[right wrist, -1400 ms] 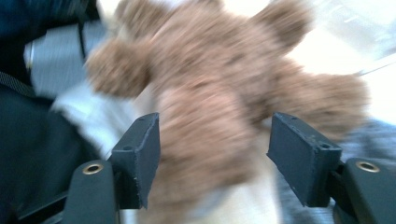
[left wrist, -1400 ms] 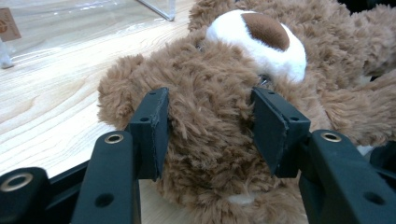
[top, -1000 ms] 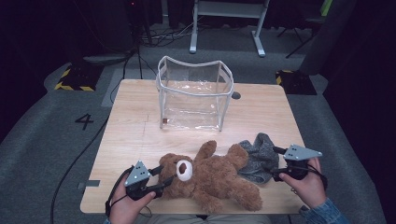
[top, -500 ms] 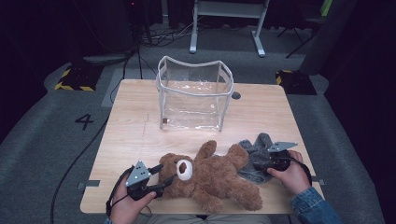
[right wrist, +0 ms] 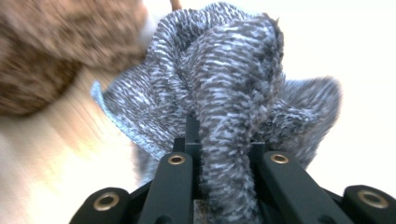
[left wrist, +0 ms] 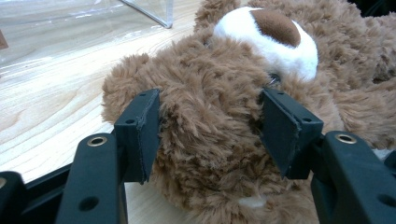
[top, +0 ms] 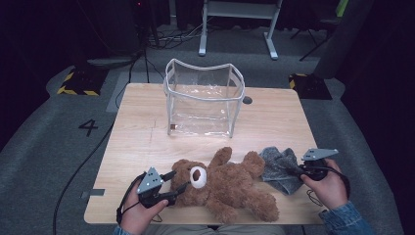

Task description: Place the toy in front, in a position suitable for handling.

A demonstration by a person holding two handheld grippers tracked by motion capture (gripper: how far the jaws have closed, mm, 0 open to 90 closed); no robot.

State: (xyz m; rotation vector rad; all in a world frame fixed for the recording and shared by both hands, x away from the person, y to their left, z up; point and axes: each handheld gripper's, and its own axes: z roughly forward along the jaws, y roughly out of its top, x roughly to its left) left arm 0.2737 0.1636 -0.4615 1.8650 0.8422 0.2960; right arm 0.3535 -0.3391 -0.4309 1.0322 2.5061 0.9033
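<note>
Right gripper: jaws just closing, now pinched on a fold of grey cloth; pads buried in fabric, view blurred. Left gripper: jaws clamp the bear by the head, fur hiding contact. Bear lies at tabletop front edge, cloth touching its right side. Clear bag behind.

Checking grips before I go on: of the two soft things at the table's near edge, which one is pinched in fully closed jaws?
The grey cloth: the right gripper has just closed on a fold of it. The teddy bear sits between the left gripper's wide jaws.
</note>
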